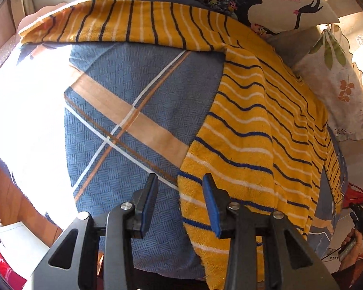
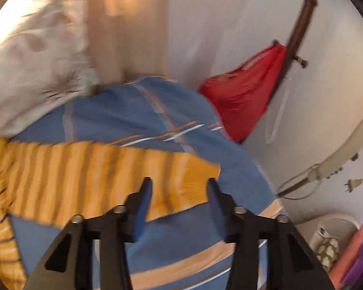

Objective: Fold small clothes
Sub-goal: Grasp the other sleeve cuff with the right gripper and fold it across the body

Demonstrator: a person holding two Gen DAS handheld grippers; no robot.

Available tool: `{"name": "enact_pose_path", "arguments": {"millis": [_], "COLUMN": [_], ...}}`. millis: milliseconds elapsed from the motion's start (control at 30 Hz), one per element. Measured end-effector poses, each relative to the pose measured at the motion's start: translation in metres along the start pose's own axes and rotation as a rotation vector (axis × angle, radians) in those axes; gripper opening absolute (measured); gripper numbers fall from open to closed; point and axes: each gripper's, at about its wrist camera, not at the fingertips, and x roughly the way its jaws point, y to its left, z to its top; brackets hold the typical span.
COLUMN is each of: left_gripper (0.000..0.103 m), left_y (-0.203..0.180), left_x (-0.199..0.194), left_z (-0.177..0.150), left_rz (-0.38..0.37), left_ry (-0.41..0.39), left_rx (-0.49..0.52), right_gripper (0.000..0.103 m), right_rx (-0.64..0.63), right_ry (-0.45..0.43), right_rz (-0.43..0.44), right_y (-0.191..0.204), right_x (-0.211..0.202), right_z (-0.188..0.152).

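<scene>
Judged spread-out stage, no fold made yet: yellow striped top [image 1: 249, 130] is laid flat on bedspread [image 1: 133, 101], L gripper [image 1: 180, 203] spread empty at hem edge w/ clear sheet at 9 o'clock, R gripper [image 2: 179, 200] spread astride sleeve cuff [image 2: 193, 181], bed edge at 3 o'clock, so cuff is to be pinched next & carried inward.

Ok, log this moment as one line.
yellow striped top spread on blue bedsheet | left gripper open | right gripper open over sleeve
</scene>
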Motion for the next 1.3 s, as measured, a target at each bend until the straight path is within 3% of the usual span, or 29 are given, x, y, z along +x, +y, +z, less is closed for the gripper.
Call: {"name": "enact_pose_path", "arguments": {"millis": [100, 167, 233, 300, 400, 500, 567, 600, 633, 667, 700, 867, 967, 1100, 1133, 1233, 1300], "left_gripper": [0.040, 0.041, 0.045, 0.046, 0.046, 0.049, 0.045, 0.017, 0.010, 0.010, 0.010, 0.010, 0.011, 0.011, 0.011, 0.011, 0.011], "left_y": [0.005, 0.004, -0.001, -0.005, -0.012, -0.018, -0.020, -0.020, -0.019, -0.017, -0.016, -0.017, -0.018, -0.002, 0.008, 0.029, 0.028], "left_x": [0.011, 0.016, 0.016, 0.017, 0.025, 0.026, 0.025, 0.024, 0.023, 0.018, 0.009, -0.064, -0.087, -0.059, -0.051, -0.040, -0.043], "left_z": [-0.009, -0.013, -0.016, -0.019, -0.030, -0.043, -0.045, -0.044, -0.042, -0.040, -0.036, -0.026, -0.033, -0.052, -0.056, -0.064, -0.061], "left_rz": [-0.036, -0.056, -0.073, -0.155, -0.280, -0.299, -0.282, -0.270, -0.257, -0.242, -0.231, -0.146, -0.006, 0.151, 0.163, 0.135, 0.131], "left_ry": [0.049, 0.056, 0.044, 0.072, 0.133, 0.125, 0.132, 0.135, 0.142, 0.132, 0.108, -0.034, -0.074, 0.017, 0.046, 0.079, 0.048], "left_rx": [-0.029, -0.031, -0.007, -0.011, -0.024, -0.024, -0.021, -0.026, -0.030, -0.046, -0.062, -0.065, -0.038, -0.019, -0.031, -0.091, -0.082], "right_gripper": [0.055, 0.055, 0.055, 0.055, 0.055, 0.056, 0.058, 0.058, 0.057, 0.044, 0.010, 0.009, 0.009, 0.011, 0.012, 0.012, 0.025], "right_rx": [-0.076, -0.136, -0.196, -0.287, -0.396, -0.457, -0.476, -0.492, -0.510, -0.526, -0.532, -0.424, -0.347, -0.363, -0.342, -0.223, -0.130], "right_ry": [0.052, 0.174, 0.294, 0.382, 0.463, 0.520, 0.524, 0.497, 0.490, 0.481, 0.487, 0.535, 0.569, 0.588, 0.597, 0.562, 0.478], "right_rz": [0.250, 0.508, 0.711, 0.847, 0.945, 0.966, 0.972, 0.969, 0.967, 0.961, 0.969, 1.133, 1.182, 1.019, 0.968, 0.947, 0.889], "right_y": [0.038, 0.071, 0.100, 0.126, 0.143, 0.153, 0.158, 0.164, 0.169, 0.174, 0.178, 0.159, 0.129, 0.112, 0.106, 0.076, 0.057], "right_x": [-0.025, -0.033, -0.038, -0.052, -0.063, -0.070, -0.072, -0.074, -0.077, -0.077, -0.079, -0.090, -0.085, -0.061, -0.052, -0.040, -0.035], "right_z": [-0.038, -0.072, -0.104, -0.140, -0.178, -0.205, -0.215, -0.217, -0.219, -0.219, -0.219, -0.189, -0.185, -0.206, -0.210, -0.199, -0.179]}}
